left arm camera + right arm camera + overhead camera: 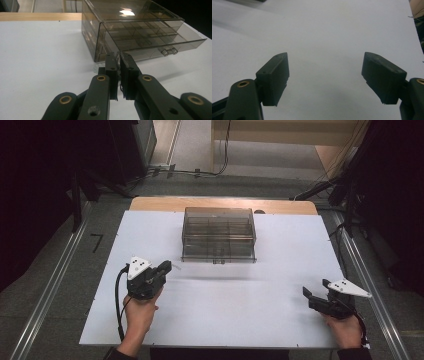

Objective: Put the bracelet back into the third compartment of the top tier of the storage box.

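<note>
White table [280,285] before us: the clear plastic drawer box [219,234] sits mid-back, light, stiff, slick, best taken by its drawer knobs [169,51]. Our left gripper [119,58] is closed and empty, our right gripper [325,75] wide.

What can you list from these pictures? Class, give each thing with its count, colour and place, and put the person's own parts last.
Drawer box: one, smoky clear plastic, far middle of the board; its drawer has dividers and small knobs at the front.
Board: one, white, covers most of the table.
Table: one, light wood, its far edge shows beyond the board.
Rails: two, grey metal, on the floor along either side of the table.
Cables: several, black, on the floor behind the table.
Left gripper: one, black, near left of the board, jaws shut on nothing, pointing at the box.
Right gripper: one, black, near right of the board, jaws open.
Hands: two, each holding a gripper at the near edge.
</note>
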Demonstrator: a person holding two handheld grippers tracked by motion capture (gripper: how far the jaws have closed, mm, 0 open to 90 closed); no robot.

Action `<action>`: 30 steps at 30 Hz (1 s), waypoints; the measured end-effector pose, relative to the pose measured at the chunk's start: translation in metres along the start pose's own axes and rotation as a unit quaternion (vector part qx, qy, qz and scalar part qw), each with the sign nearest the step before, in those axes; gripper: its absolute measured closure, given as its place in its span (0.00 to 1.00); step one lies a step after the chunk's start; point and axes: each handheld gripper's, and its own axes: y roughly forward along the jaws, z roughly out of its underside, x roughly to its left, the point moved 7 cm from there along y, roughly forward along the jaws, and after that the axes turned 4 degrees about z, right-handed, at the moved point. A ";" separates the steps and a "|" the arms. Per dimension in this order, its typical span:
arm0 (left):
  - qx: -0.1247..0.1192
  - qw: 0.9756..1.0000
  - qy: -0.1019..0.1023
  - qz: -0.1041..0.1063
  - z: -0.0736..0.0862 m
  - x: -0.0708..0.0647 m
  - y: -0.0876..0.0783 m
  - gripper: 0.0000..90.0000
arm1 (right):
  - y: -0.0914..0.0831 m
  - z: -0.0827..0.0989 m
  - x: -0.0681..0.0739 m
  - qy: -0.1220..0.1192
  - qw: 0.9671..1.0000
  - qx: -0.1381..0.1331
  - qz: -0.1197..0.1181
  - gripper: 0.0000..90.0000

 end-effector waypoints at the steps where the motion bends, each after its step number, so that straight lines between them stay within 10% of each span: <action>1: 0.000 1.000 -0.001 0.000 -0.001 -0.001 0.001 0.95 | 0.000 0.000 0.000 0.000 1.000 0.000 0.000 0.23; 30: -0.001 0.999 0.012 0.030 -0.032 -0.031 0.016 0.95 | 0.000 0.000 0.000 0.000 1.000 0.003 -0.002 0.23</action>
